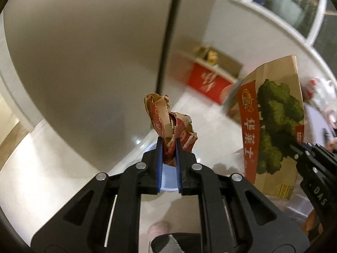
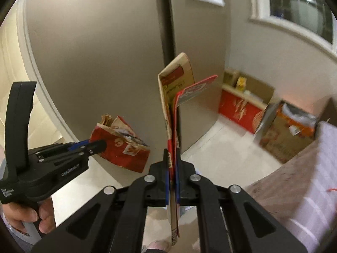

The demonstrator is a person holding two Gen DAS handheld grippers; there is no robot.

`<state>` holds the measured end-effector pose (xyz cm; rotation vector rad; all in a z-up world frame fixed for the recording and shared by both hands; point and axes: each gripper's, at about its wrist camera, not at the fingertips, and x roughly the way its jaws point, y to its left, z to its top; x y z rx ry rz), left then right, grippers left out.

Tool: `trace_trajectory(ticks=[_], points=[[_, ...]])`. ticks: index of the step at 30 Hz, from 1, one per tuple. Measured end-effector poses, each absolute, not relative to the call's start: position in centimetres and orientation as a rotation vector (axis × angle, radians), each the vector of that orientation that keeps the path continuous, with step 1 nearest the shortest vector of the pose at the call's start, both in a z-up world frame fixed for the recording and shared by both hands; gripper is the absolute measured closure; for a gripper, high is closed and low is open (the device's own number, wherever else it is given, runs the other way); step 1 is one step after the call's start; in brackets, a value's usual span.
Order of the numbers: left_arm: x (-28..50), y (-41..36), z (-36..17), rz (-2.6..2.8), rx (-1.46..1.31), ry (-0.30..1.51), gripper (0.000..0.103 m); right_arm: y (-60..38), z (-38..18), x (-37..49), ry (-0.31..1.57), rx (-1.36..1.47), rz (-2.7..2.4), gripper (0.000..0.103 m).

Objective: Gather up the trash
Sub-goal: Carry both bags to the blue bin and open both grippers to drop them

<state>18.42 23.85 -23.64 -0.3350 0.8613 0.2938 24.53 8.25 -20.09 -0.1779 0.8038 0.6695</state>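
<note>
My left gripper [image 1: 168, 142] is shut on a crumpled red and brown paper bag [image 1: 168, 120] and holds it in the air; the same bag [image 2: 122, 145] shows at the left gripper [image 2: 99, 145] in the right wrist view. My right gripper [image 2: 172, 154] is shut on a flattened brown paper bag with red print [image 2: 179, 88], held upright edge-on. That bag [image 1: 271, 126], with a green tree picture and a red band, shows at the right of the left wrist view, where the right gripper [image 1: 292, 147] pinches its edge.
A tall grey fridge [image 2: 105, 52] stands just ahead. A red and white carton [image 1: 208, 82] and an open cardboard box [image 2: 288, 130] sit on the pale tile floor. A table edge with a white cloth [image 2: 311, 189] lies at the right. A window [image 2: 294, 4] is above.
</note>
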Motion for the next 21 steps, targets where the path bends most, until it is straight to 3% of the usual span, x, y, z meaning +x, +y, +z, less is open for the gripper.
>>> trace_trajectory(ticks=[4,5,6,8,14,21], points=[[20.2,25.2,-26.4,0.337,-0.338,0.912,0.092,10.6,-23.7,27.2,0.831,-0.151,0.719,0.093],[20.7,25.1,-26.8,0.344,-0.333,0.924,0.092,11.0,-24.3,27.3,0.819,-0.153,0.720,0.087],[21.3,25.1,-27.4,0.354,-0.325,0.933,0.092,11.4,-24.9,27.8,0.804,-0.163,0.708,0.070],[22.4,25.2,-27.9,0.353,-0.332,0.944,0.092,11.8,-26.1,28.5,0.802,-0.180,0.678,0.056],[24.7,24.8,-30.1,0.321,-0.338,0.984,0.092,11.6,-28.1,28.2,0.838,-0.180,0.648,0.051],[25.8,23.8,-31.3,0.264,-0.328,0.997,0.092,9.6,-27.6,27.8,0.813,-0.172,0.556,0.035]])
